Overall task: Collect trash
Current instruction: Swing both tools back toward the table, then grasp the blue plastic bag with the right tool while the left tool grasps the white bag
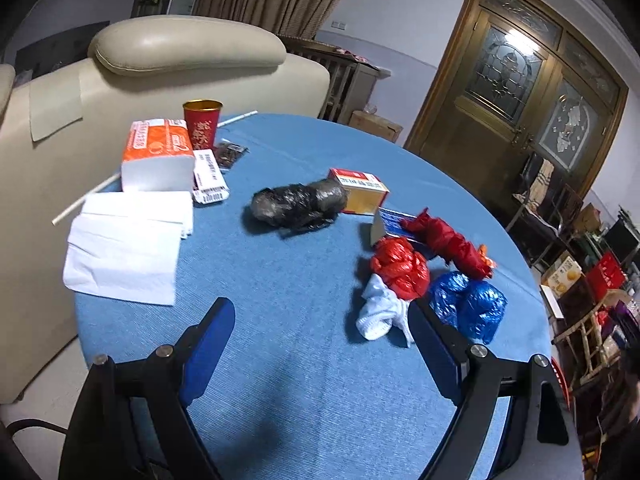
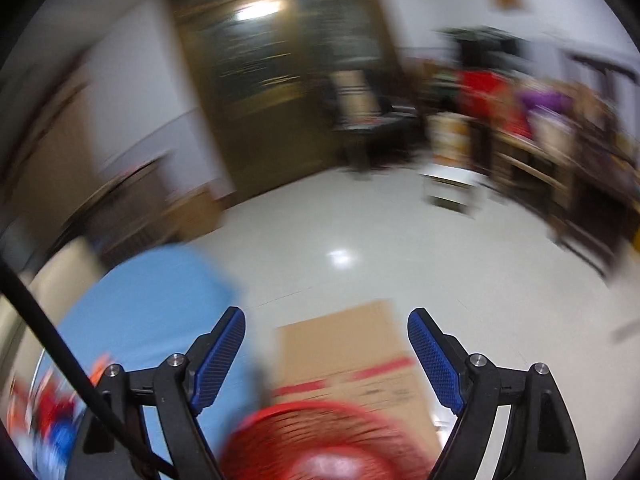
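Now | step: between pickups | my left gripper (image 1: 320, 320) wide, empty, over blue table (image 1: 304, 264) | wadded bags (image 1: 400, 266) at 2 o'clock | right gripper (image 2: 326, 332) wide, empty, above red basket (image 2: 320, 440) | next: close on the wads.

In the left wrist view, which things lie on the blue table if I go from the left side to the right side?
White napkins → orange tissue pack → red cup → black bag bundle → yellow and red box → blue bag bundle.
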The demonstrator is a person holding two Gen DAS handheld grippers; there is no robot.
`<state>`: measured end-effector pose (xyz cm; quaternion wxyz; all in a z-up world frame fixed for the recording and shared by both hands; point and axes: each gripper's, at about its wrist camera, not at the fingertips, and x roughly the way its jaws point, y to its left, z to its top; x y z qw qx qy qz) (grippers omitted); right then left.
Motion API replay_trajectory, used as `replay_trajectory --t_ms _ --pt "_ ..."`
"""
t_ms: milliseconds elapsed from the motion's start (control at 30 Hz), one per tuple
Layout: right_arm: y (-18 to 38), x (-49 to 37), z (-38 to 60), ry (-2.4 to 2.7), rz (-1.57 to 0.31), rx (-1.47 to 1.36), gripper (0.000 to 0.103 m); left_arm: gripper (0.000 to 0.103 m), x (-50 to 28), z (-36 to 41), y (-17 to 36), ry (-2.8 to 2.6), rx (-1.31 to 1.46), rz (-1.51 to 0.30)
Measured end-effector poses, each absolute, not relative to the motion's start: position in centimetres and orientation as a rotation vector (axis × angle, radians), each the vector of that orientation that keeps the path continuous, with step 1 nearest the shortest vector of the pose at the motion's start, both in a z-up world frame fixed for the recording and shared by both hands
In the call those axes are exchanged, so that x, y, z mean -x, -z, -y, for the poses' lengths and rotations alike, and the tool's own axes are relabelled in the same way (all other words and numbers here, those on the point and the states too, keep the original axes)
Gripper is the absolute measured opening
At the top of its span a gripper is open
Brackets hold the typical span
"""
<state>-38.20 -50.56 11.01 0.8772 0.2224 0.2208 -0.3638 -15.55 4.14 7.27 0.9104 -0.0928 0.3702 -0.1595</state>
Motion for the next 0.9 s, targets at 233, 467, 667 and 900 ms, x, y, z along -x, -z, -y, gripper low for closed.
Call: replay_trajectory --t_ms 233,467,667,900 --pt "-10.3 24.7 35.1 0.216 -0.739 -0.23 0.088 0.088 16.4 -4.1 -7.2 0.333 0.159 -0.762" --pt "-7.1 18.1 25.2 -0.007 -0.813 -0.179 0.088 0.088 16.1 -4.5 -6.5 0.329 0.165 -0.789" --pt "-3.6 14.8 24.3 -0.012 -0.885 -0.283 0.088 0.088 15.9 -4.3 -6.3 0.326 0.157 -0.794" --pt "-3.3 15.1 23.9 -0.056 -0.884 -0.319 0.068 0.088 15.0 -1.5 -6.1 0.372 0.11 -0.817"
